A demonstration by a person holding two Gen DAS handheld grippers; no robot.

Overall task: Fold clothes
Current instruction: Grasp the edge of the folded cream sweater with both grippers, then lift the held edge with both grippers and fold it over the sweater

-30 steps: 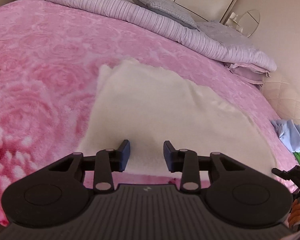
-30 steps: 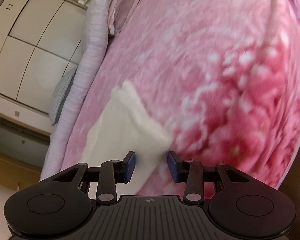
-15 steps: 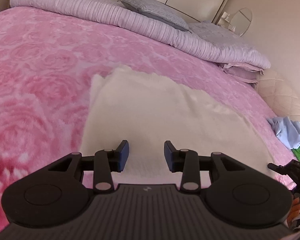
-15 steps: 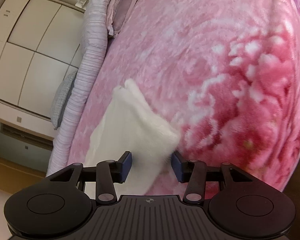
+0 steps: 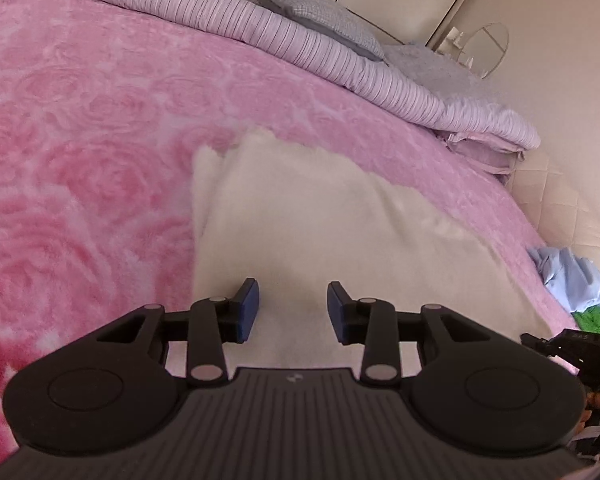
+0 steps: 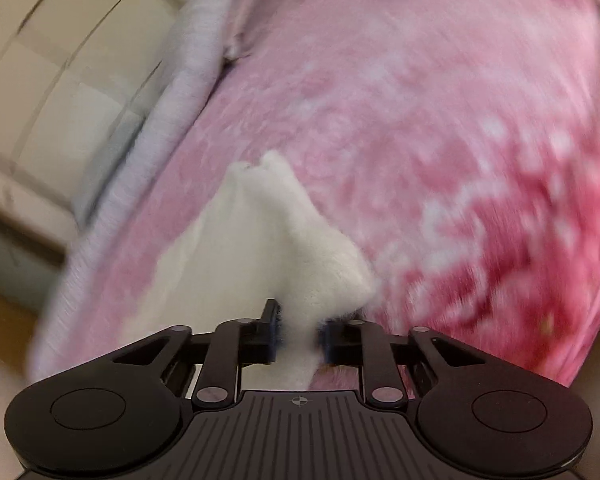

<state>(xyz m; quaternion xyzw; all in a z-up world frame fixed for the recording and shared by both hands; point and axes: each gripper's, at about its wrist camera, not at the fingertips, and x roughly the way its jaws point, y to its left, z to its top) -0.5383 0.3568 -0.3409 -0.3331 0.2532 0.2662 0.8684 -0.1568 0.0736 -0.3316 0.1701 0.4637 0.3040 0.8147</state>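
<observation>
A fluffy white garment [image 5: 320, 220] lies spread on the pink rose-patterned blanket [image 5: 80, 140]. My left gripper [image 5: 293, 300] hovers over its near edge, open, with only the cloth's flat surface showing beyond the gap. In the right wrist view, which is motion-blurred, my right gripper [image 6: 300, 332] has its jaws closing on a bunched corner of the white garment [image 6: 260, 240]. The pads pinch the fabric, and the cloth rises in a ridge from the blanket toward the fingers. A dark part of the right gripper [image 5: 568, 344] shows at the far right of the left wrist view.
A striped lilac duvet [image 5: 300, 40] and a grey pillow [image 5: 320, 20] lie along the head of the bed. Blue and green clothes [image 5: 572, 276] sit bunched at the bed's right edge. Cream wardrobe doors [image 6: 60, 60] stand behind the bed.
The right jaws have narrowed onto the garment's corner, and the right view has rolled and blurred. The corner now stands lifted. The left gripper has drifted forward over the cloth.
</observation>
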